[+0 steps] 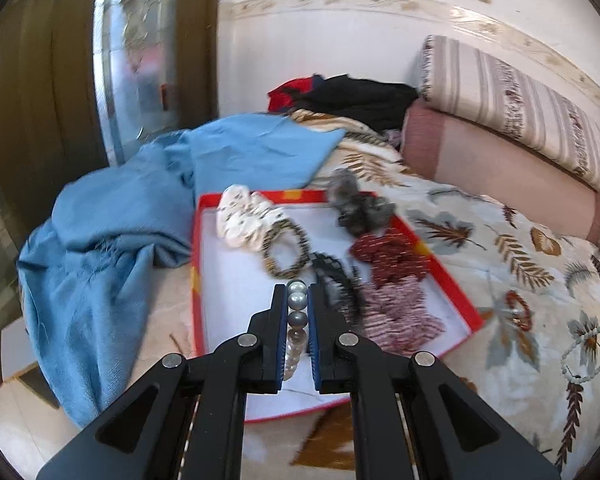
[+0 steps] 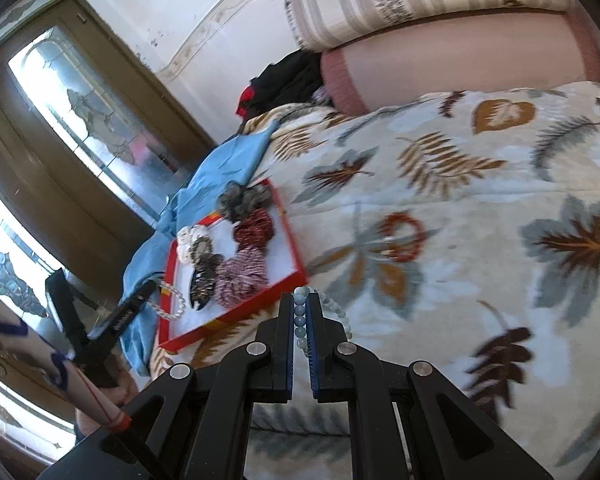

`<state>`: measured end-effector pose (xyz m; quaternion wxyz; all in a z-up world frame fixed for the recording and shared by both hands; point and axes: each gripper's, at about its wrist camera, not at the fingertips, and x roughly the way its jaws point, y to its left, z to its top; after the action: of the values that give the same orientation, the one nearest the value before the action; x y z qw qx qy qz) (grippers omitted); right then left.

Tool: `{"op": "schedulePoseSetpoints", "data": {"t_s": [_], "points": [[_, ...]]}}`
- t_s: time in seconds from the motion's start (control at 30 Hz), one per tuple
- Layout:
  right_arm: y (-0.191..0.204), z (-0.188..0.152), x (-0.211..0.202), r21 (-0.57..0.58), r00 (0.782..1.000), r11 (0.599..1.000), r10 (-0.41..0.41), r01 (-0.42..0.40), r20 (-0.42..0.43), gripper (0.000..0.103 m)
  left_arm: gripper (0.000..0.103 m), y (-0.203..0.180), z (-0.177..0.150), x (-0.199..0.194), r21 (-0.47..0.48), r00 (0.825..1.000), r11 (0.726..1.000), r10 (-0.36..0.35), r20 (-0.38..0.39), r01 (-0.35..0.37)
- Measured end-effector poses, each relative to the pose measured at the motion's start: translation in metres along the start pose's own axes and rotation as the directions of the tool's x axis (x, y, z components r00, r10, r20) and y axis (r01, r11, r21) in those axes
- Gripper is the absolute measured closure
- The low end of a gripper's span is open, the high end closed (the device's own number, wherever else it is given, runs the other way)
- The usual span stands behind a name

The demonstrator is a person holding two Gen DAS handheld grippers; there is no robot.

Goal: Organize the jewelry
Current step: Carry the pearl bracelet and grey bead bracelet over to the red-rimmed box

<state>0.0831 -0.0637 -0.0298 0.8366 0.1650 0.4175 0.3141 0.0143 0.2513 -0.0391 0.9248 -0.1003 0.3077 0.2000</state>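
A red-rimmed box with a white floor (image 1: pixel 236 280) lies on the bed and holds several scrunchies, a beaded bracelet (image 1: pixel 286 250) and a black hair claw (image 1: pixel 335 276). My left gripper (image 1: pixel 298 292) is shut on a pearl bracelet (image 1: pixel 296 320) above the box's near part; it also shows in the right wrist view (image 2: pixel 152 292) with the pearls (image 2: pixel 172 304) hanging over the box (image 2: pixel 296 256). My right gripper (image 2: pixel 299 300) is shut on a pale blue-grey bead bracelet (image 2: pixel 335 312) above the bedspread, right of the box. A red bead bracelet (image 2: pixel 403 238) lies loose on the bedspread.
A blue cloth (image 1: pixel 120 232) is heaped left of the box. Pink and striped pillows (image 1: pixel 499 136) and dark clothes (image 1: pixel 351 96) lie at the back by the wall. A leaf-patterned bedspread (image 2: pixel 479 200) covers the bed. A glass door (image 2: pixel 80 120) stands at the left.
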Motion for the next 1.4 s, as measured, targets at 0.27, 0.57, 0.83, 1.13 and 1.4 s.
{"op": "schedulePoseSetpoints", "data": {"t_s": [0.27, 0.57, 0.83, 1.13, 1.4], "points": [[0.069, 0.015, 0.068, -0.042, 0.993, 0.995, 0.089, -0.093, -0.082, 0.097, 0.094, 0.022, 0.000, 0.029, -0.034, 0.998, 0.999, 0.037, -0.051, -0.039], [0.129, 0.007, 0.150, -0.023, 0.963, 0.981, 0.186, -0.194, -0.192, 0.097, 0.094, 0.032, -0.005, 0.044, -0.050, 0.994, 0.997, 0.048, -0.103, -0.053], [0.105, -0.005, 0.187, -0.003, 0.966, 0.995, 0.099, -0.102, -0.239, 0.096, 0.094, 0.030, -0.009, 0.054, -0.038, 0.990, 0.998, 0.049, -0.134, -0.054], [0.089, -0.004, 0.189, -0.020, 0.972, 0.999, 0.045, -0.051, -0.231, 0.096, 0.094, 0.015, -0.012, 0.059, 0.007, 0.988, 0.998, 0.060, -0.143, -0.059], [0.085, -0.001, 0.189, -0.042, 0.976, 0.999, 0.005, -0.014, -0.217, 0.096, 0.094, 0.012, -0.012, 0.063, 0.023, 0.987, 0.998, 0.069, -0.148, -0.066]]}}
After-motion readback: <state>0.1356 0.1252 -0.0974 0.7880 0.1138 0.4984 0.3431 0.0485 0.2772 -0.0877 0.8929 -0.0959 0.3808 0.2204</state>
